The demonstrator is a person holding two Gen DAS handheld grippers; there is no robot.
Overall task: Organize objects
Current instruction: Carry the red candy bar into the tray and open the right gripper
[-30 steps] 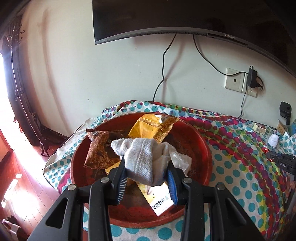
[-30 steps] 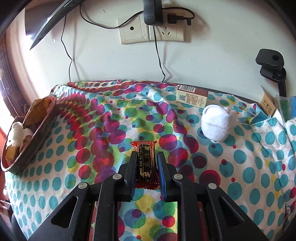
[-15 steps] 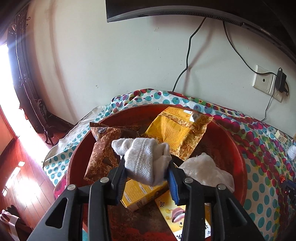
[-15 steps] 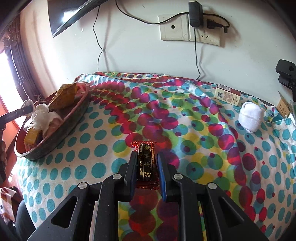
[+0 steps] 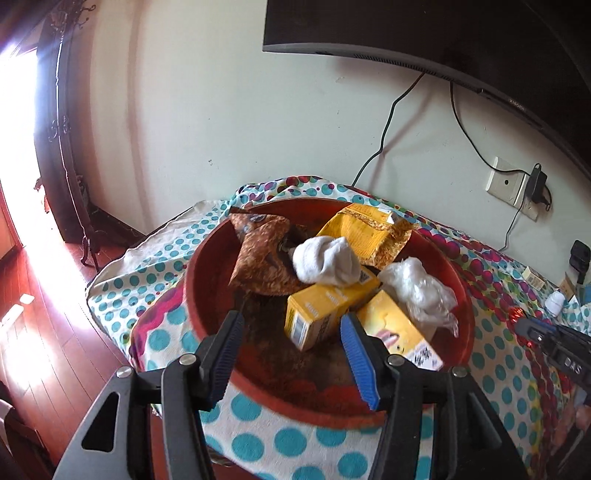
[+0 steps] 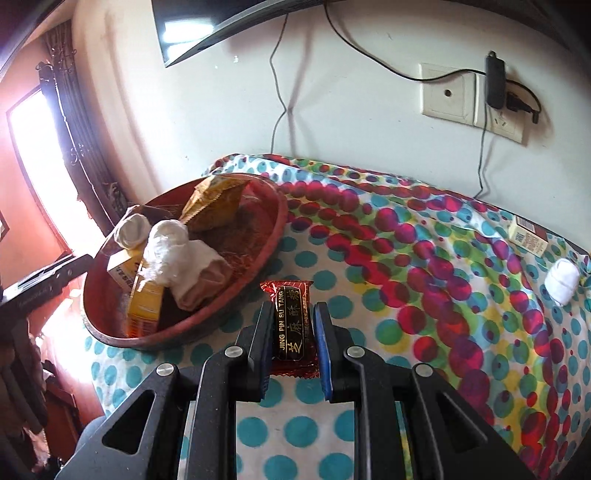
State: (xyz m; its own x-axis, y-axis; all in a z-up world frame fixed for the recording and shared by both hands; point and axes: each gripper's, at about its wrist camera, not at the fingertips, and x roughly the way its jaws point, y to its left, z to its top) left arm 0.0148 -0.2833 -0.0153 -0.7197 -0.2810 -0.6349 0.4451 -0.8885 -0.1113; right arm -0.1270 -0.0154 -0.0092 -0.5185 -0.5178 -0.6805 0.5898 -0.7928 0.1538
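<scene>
A red bowl (image 5: 207,295) on the dotted tablecloth holds a rolled white sock (image 5: 325,260), a brown packet (image 5: 264,258), a yellow pouch (image 5: 365,230), two yellow boxes (image 5: 325,308) and a clear plastic wrap (image 5: 421,288). My left gripper (image 5: 293,356) is open and empty, near the bowl's front rim. My right gripper (image 6: 293,336) is shut on a red and black candy bar (image 6: 293,325), just right of the bowl (image 6: 275,232), above the cloth. Another rolled white sock (image 6: 561,280) lies at the table's far right.
A small carton (image 6: 526,238) lies near the wall by the far sock. A wall socket with a plugged charger (image 6: 495,85) and hanging cables are behind the table. A TV (image 5: 424,33) hangs above. The table's left edge drops to a wooden floor (image 5: 48,332).
My left gripper opened and let the white sock drop into the bowl, then drew back. My right gripper carried the candy bar leftward to beside the bowl.
</scene>
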